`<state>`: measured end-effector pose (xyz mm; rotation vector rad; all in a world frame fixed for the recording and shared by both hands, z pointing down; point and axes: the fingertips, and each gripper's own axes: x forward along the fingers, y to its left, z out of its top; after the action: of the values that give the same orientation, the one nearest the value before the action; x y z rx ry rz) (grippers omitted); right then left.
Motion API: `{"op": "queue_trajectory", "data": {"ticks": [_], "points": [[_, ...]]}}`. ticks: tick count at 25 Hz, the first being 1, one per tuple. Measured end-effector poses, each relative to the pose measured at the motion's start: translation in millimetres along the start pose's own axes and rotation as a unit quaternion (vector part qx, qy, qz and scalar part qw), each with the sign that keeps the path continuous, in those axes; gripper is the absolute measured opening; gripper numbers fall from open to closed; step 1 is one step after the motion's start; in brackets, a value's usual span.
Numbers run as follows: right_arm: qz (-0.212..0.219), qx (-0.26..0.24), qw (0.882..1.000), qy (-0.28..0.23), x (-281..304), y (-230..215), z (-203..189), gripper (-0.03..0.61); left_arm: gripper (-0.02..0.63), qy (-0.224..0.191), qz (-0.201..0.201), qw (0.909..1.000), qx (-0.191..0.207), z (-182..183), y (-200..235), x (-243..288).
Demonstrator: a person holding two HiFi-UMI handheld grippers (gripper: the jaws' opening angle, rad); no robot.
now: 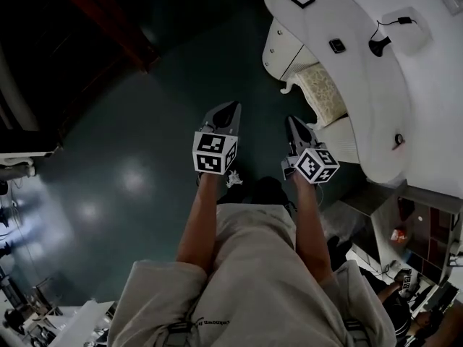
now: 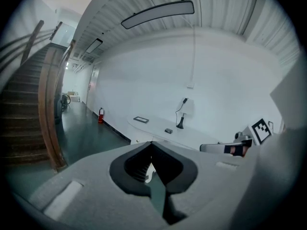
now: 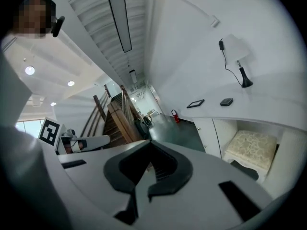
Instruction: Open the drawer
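So, the step in hand looks like just the approach; nothing is touched yet. The left gripper [image 1: 226, 116] and right gripper [image 1: 295, 130] are both held out over the dark floor [image 1: 145, 121], side by side, and each one has its jaws together with nothing between them.

The drawer unit [image 1: 278, 48] is far and to the right, tucked under one end of the curved white desk [image 1: 340, 13], just beside the cushioned stool [image 1: 322, 92]. In the right gripper view it shows as white fronts with small knobs [image 3: 197, 128], left of the stool. I can't tell which front is the one meant, or whether every front is really a drawer.

My take on doing it well:
- close in on the unit first; it's well apart from both grippers
- the right gripper is on the desk side, so I'd use that one; spread its jaws before reaching a knob, since shut jaws will only bump it
- bring the jaws round the knob, not beside it; clamp; then pull straight out along the drawer's own line
- keep clear of the stool; it stands right next to the fronts and could snag the gripper
- leave the desk lamp [image 1: 378, 45] and its cable alone
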<state>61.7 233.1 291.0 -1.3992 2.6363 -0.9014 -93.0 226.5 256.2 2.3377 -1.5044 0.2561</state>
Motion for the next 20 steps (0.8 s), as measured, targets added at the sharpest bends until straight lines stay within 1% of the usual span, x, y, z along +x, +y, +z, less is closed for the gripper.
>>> {"op": "queue_trajectory", "data": {"ticks": [4,6,9,12,17,20], "points": [[-0.046,0.022,0.997,-0.055,2,-24,32,0.015,0.009,-0.001,-0.006,0.9999,-0.012,11,25,22],[-0.058,0.019,0.996,-0.067,4,-37,46,0.015,0.009,-0.006,-0.009,0.9998,-0.015,17,32,36],[-0.063,0.012,0.996,-0.059,11,-56,57,0.015,0.009,-0.003,-0.014,0.9998,-0.014,23,35,62],[-0.062,0.013,0.997,-0.05,31,-75,68,0.015,0.009,0.005,-0.018,0.9997,-0.016,30,38,94],[-0.062,0.012,0.998,-0.028,82,-108,90,0.015,0.009,0.033,-0.028,0.999,0.014,46,41,153],[-0.046,-0.009,0.999,-0.014,117,-122,110,0.015,0.009,0.035,-0.031,0.9986,0.026,66,48,191]]}}
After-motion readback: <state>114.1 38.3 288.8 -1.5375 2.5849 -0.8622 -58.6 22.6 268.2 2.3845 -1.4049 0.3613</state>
